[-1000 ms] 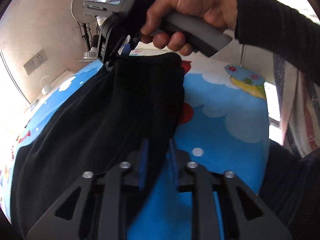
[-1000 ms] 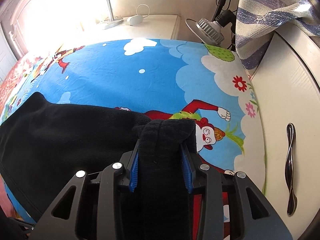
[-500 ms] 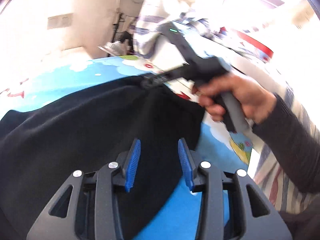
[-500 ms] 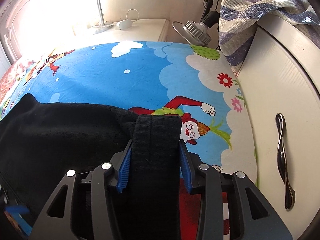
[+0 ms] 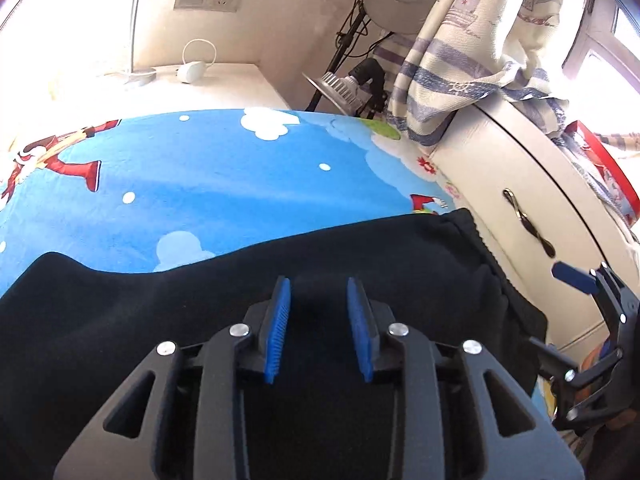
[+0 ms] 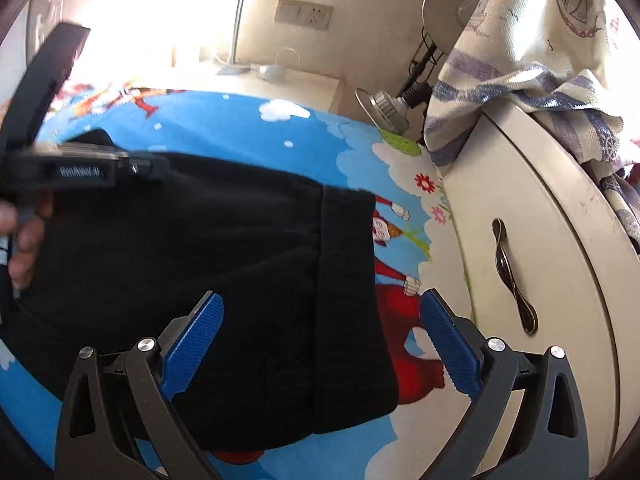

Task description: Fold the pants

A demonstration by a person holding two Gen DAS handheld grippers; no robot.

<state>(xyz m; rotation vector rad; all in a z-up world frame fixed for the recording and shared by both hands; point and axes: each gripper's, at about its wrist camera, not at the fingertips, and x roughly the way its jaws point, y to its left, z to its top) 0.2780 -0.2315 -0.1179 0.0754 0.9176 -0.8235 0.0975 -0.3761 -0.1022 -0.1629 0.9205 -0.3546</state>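
Observation:
Black pants [image 5: 160, 320] lie flat on the blue cartoon bedsheet [image 5: 200, 184], their ribbed waistband [image 6: 344, 260] toward the white cabinet. My left gripper [image 5: 317, 282] hovers over the middle of the cloth; its jaws are a little apart and closing, with nothing pinched between the blue pads. My right gripper [image 6: 320, 296] hangs above the waistband end of the pants [image 6: 240, 240]. Its jaws are spreading wide and the pads touch no cloth. One blue pad [image 5: 572, 274] of the right gripper shows at the right edge of the left wrist view.
A white cabinet [image 6: 540, 240] with a dark metal handle [image 6: 514, 276] borders the bed on the right, with a striped cloth [image 5: 460, 60] draped over it. A lamp head on a stand [image 5: 344, 88] and a pale nightstand [image 5: 220, 84] stand behind the bed.
The right gripper let go of the waistband and opened wide. The left gripper released the pants edge, rolled upright and swung over the cloth. The pants now lie flat.

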